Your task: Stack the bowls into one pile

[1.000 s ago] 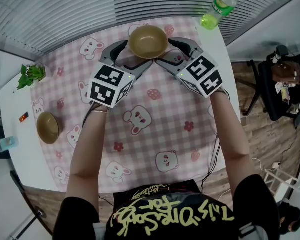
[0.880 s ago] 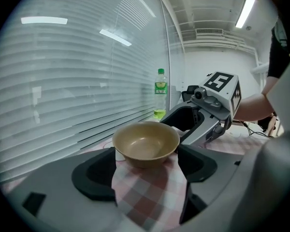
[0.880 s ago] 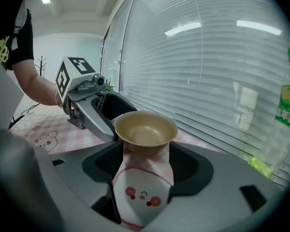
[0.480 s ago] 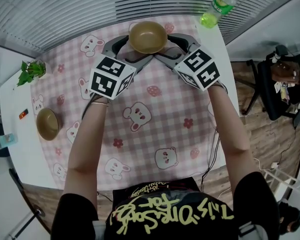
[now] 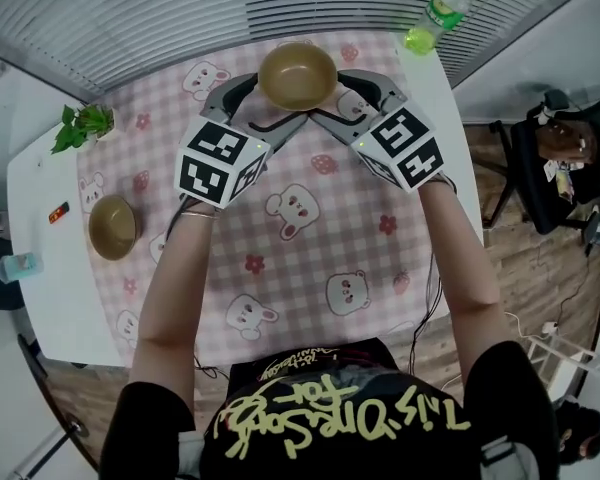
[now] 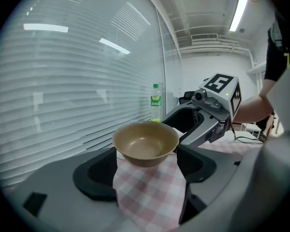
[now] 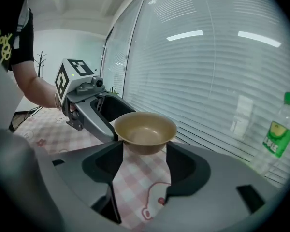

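Pink checked cloth with cartoon bears covers the tabletop [image 5: 40,298], which stands against a wall of slatted blinds. A green bottle [image 5: 438,13] sits at the far right corner and a small plant [image 5: 80,126] at the left edge.

Both claws meet at the far side of the cloth around one bowl [image 5: 297,74]. The left claw [image 5: 270,103] comes in from the left and the right claw [image 5: 330,98] from the right. Each has its jaws spread wide, one jaw on each side of the bowl's wall below the rim. Both gripper views show the bowl riding clear of the cloth, so it looks carried rather than resting. Taking it from two sides probably keeps the smooth round wall from slipping out and holds the rim level.

The other bowl [image 5: 113,227] sits upright on the cloth near the left edge, well apart from the claws. It is most likely the base of the pile. The carried one would need to travel left and toward the person, then go down centred inside it. If it tips on the way, it could land crooked on the rim.
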`<state>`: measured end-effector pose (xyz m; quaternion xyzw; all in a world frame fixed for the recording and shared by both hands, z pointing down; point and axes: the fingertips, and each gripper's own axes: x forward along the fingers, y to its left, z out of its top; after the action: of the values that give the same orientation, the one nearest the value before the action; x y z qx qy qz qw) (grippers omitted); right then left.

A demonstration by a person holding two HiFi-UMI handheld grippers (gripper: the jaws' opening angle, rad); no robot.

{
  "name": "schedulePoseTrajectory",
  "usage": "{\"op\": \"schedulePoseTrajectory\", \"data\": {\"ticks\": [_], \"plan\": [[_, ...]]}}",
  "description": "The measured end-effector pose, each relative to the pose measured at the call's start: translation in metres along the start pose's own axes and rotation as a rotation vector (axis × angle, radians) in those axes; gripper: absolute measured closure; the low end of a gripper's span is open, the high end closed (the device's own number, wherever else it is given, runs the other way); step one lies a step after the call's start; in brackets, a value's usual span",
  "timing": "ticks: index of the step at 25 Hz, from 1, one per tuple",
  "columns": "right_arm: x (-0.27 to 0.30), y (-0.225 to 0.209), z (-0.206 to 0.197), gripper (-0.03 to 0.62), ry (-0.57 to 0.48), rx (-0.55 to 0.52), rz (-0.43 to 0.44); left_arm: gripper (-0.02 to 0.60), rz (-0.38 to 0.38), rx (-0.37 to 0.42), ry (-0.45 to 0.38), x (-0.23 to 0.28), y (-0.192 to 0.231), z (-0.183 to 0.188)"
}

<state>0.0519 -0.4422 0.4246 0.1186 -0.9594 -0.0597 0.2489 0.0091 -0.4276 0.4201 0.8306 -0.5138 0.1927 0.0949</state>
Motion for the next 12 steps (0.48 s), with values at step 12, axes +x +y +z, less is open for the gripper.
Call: {"op": "schedulePoseTrajectory", "data": {"ticks": [12], "plan": [[-0.018, 0.081, 0.052, 0.315, -0.008, -0.017, -0.052, 0.195, -0.021, 0.028, -0.042, -0.096, -0.013, -0.001]]}}
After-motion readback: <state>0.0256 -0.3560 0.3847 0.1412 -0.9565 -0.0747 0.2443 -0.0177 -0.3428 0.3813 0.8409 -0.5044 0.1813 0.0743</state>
